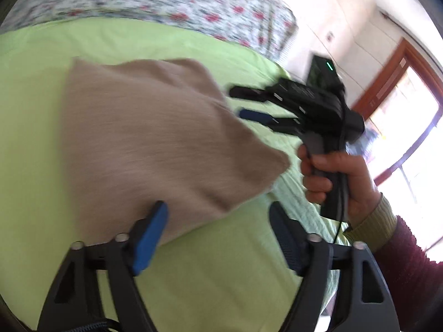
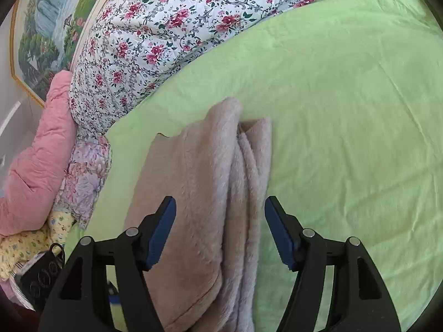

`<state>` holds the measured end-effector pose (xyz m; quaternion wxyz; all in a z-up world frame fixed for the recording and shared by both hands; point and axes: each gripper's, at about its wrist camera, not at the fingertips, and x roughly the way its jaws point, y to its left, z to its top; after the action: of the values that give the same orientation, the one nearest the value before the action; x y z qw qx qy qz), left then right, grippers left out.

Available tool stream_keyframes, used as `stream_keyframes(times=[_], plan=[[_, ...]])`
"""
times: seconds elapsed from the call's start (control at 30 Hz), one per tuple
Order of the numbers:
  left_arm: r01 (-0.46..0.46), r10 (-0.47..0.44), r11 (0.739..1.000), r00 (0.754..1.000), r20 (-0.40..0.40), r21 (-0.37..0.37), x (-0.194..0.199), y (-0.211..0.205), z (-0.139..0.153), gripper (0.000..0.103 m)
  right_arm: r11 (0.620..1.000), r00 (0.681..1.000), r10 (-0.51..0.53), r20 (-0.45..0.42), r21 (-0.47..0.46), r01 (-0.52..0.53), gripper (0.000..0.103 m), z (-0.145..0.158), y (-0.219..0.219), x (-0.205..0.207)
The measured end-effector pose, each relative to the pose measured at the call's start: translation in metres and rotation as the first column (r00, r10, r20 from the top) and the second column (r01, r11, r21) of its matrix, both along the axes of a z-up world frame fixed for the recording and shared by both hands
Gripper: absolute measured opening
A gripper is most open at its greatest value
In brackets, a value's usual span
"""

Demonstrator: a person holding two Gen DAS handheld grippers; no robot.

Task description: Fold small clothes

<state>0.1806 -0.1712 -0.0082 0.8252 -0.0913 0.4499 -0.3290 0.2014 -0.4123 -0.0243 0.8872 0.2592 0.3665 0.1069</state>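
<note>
On the green bedsheet (image 2: 346, 110), at my twelve o'clock, lies the beige fleece garment (image 2: 199, 193), folded into fuzzy layered pleats. My left gripper (image 1: 218, 229) gapes empty beside it; my right gripper (image 2: 220, 229) spreads wide above it.

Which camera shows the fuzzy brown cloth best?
The right wrist view: the beige garment is sharp there, with its folded layers and fuzzy nap plain on the green sheet. The left wrist view shows it blurred, as one flat shape.

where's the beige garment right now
The beige garment lies folded on the green sheet, ahead of the open right gripper, with the floral quilt beyond it.
</note>
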Motion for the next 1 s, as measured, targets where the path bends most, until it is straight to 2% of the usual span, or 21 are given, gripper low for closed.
stream_keyframes(times=[0.2,0.33,0.7,0.83,0.93,1.0], plan=[[-0.13,0.13,0.991,0.99,-0.055,0.009,0.024,0.054,-0.006,0.08,1.0,1.0,-0.005,-0.022,0.026,0.006,0.073,-0.004,0.001,-0.003],[-0.205,0.198,0.978,0.969,-0.145,-0.032,0.054,0.082,-0.014,0.08,0.999,1.0,0.003,-0.031,0.04,-0.001,0.073,-0.007,0.002,0.0],[-0.226,0.206,0.971,0.955,-0.213,-0.074,0.104,0.086,-0.02,0.081,0.997,0.999,-0.001,-0.055,0.072,0.005,0.074,-0.015,-0.004,0.003],[-0.245,0.197,0.96,0.936,-0.29,-0.139,0.125,0.086,-0.033,0.084,0.997,0.998,0.008,-0.058,0.078,-0.004,0.074,-0.018,-0.004,0.008],[-0.274,0.214,0.951,0.918,-0.333,-0.144,0.142,0.087,-0.047,0.085,0.996,0.998,0.007,-0.067,0.095,0.0,0.074,-0.022,-0.007,0.018],[-0.274,0.201,0.948,0.908,-0.368,-0.159,0.152,0.085,-0.058,0.093,0.993,0.996,0.017,-0.085,0.117,-0.007,0.074,-0.029,-0.007,0.026]])
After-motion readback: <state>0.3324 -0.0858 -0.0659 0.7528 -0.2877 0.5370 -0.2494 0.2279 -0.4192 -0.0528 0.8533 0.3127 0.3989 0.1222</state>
